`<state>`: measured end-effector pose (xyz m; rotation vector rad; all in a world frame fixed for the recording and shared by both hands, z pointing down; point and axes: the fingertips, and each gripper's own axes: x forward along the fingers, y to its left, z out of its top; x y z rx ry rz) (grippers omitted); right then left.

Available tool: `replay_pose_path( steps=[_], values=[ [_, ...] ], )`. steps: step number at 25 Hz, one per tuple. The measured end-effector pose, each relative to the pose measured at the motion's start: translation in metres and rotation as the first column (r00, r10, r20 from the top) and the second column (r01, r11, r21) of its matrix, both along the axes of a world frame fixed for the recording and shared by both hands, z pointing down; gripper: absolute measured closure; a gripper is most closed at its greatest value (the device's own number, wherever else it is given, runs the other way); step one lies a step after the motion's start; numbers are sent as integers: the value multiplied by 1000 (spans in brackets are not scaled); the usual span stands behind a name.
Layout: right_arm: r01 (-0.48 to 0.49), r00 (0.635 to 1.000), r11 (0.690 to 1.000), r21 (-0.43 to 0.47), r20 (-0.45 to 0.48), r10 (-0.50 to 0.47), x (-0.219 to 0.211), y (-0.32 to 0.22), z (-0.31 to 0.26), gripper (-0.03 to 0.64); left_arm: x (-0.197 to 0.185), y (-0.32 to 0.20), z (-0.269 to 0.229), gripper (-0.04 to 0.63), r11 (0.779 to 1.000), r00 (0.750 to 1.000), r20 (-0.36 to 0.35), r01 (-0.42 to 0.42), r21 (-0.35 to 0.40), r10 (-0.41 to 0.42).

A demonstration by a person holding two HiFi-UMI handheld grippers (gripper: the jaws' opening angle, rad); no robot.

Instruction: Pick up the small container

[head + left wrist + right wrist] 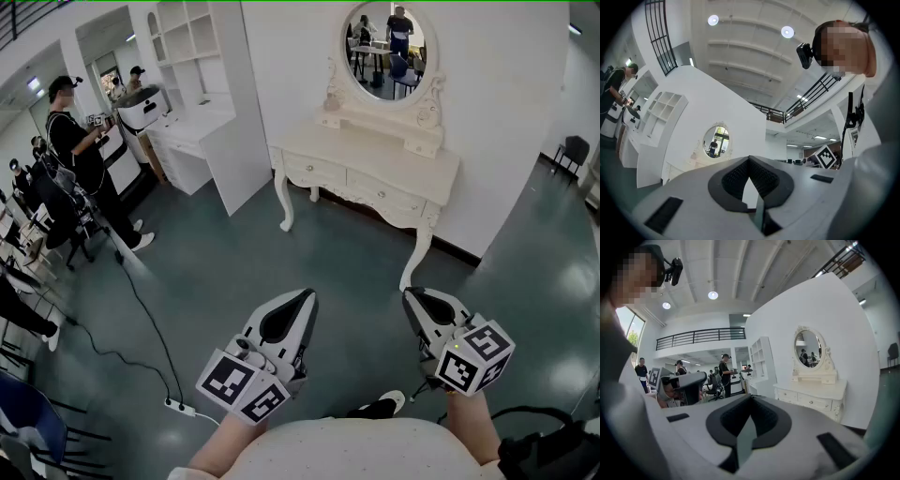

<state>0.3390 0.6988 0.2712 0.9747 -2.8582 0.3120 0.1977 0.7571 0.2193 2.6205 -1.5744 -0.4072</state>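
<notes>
Both tools hang low in front of the person, over the dark green floor (234,272) and well apart from the furniture. The left hand-held gripper (306,294) is clenched, its ribbed dark pads (764,180) meeting at the tips with nothing between them. The right hand-held gripper (410,294) is clenched the same way and is also empty, as its own view (750,397) shows. Ahead stands an ornate cream surface (375,150) with drawers and curved legs, set against the white wall under an oval mirror (384,47). The small container cannot be made out on it or anywhere else in these views. To the left are a white shelf unit (202,94) and a person in black (80,150). A cable runs to a power strip (181,408) on the floor.
</notes>
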Motion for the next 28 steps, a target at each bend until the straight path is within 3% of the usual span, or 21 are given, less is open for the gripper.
replay_pose_path(
  steps=[18,28],
  values=[
    [6,1000,1000,-23,27,-6,-23,1,6,615,-26,9,4,594,1000,1000,-25,15,-6,-15],
    [31,999,998,-49,43,-29,-36,-69,13,615,-41,-53,20,594,997,998,-41,45,-62,-47]
  ],
)
